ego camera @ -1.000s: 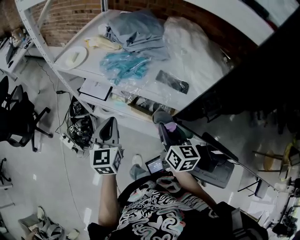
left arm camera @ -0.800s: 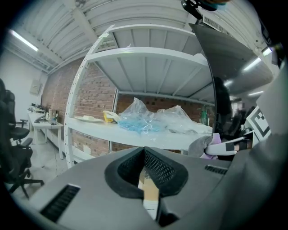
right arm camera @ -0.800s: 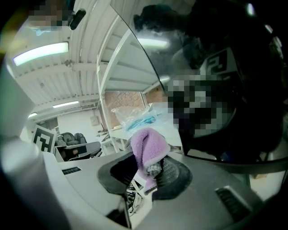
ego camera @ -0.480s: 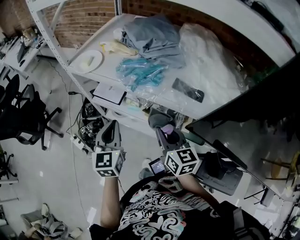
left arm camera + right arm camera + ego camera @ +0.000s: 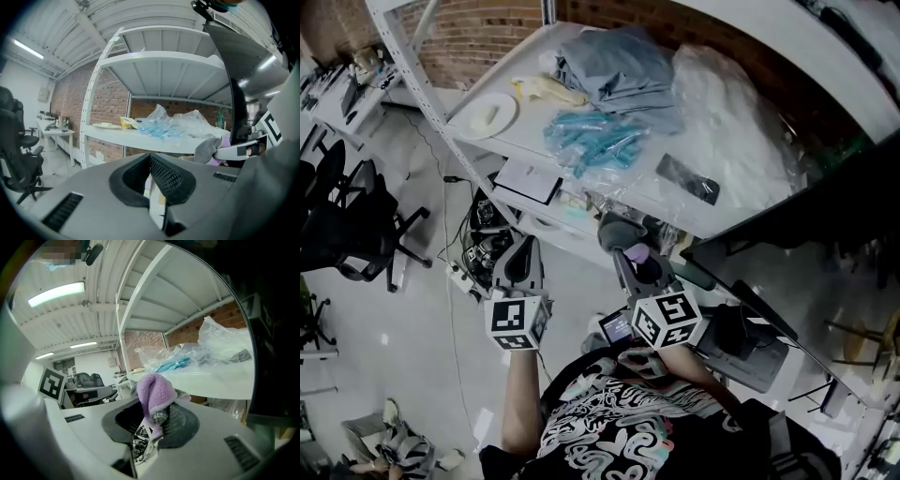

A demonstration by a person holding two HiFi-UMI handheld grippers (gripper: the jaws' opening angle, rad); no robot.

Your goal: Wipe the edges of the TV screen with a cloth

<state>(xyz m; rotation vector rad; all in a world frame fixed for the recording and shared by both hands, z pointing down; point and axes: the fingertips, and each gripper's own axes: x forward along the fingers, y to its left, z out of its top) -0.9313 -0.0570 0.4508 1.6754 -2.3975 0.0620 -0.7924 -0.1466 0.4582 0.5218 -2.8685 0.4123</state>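
while pinched in the right gripper (image 5: 157, 420), the cloth (image 5: 154, 394) sticks out.

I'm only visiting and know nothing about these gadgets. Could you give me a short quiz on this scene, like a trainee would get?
1. Pick one: the right gripper is shut on A) a glass bottle, B) a fluffy purple cloth, C) a sheet of paper.
2. True or false: the left gripper has its jaws spread wide around a cup.
3. What does the round white plate lie on?
Key: 1 B. 2 False: its jaws are together with nothing between them. 3 The white metal shelf.
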